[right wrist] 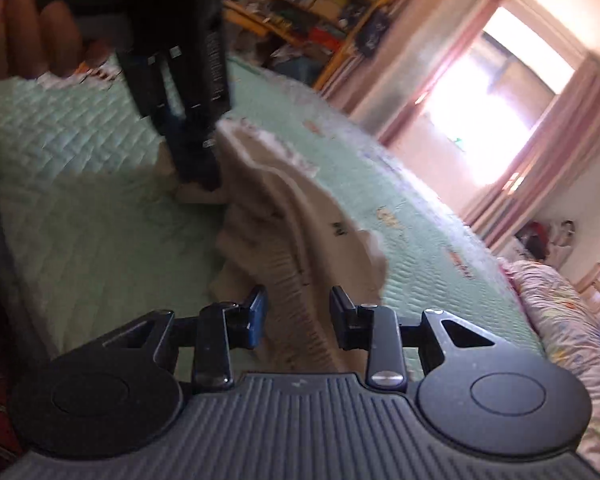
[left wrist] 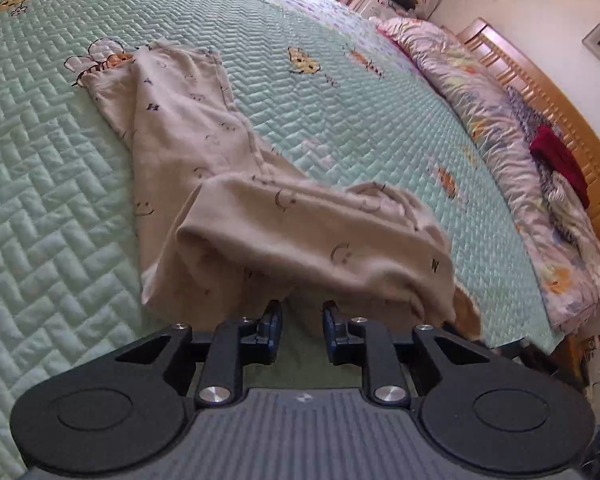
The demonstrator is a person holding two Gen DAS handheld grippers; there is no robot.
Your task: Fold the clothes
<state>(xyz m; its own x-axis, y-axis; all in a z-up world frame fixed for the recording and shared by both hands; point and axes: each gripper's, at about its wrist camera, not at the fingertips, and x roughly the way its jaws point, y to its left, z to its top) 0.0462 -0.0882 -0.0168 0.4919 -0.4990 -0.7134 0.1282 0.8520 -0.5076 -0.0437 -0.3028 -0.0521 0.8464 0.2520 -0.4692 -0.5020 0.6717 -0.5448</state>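
1. Trousers, beige with small smiley prints, lie on the green quilted bed in my left wrist view, the far half flat toward the upper left, the near half folded over in a loose heap at centre.
2. My left gripper sits just under that folded edge; its fingers stand apart, and cloth hangs in front of the gap with neither pad pressing it.
3. My right gripper also has its fingers parted, with ribbed beige cloth lying between them, not pinched.
4. In the right wrist view the left gripper comes down from the upper left onto the cloth, with a hand holding it.
5. That view is blurred; the garment's near end is hidden behind the gripper body.
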